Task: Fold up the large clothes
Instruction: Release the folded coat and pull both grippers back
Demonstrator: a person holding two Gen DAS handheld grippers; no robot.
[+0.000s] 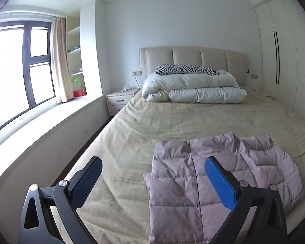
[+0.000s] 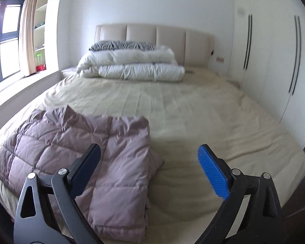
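Note:
A mauve quilted puffer garment (image 1: 213,174) lies folded flat on the near part of the beige bed sheet (image 1: 152,126). It also shows in the right wrist view (image 2: 75,154). My left gripper (image 1: 155,165) is open and empty, held above the garment's left edge. My right gripper (image 2: 149,152) is open and empty, held above the garment's right edge. Neither gripper touches the cloth.
A folded white duvet (image 1: 193,89) with a zebra-print pillow (image 1: 185,69) lies at the headboard. A nightstand (image 1: 120,101) and window ledge (image 1: 50,122) run along the left. White wardrobe doors (image 2: 274,61) stand on the right.

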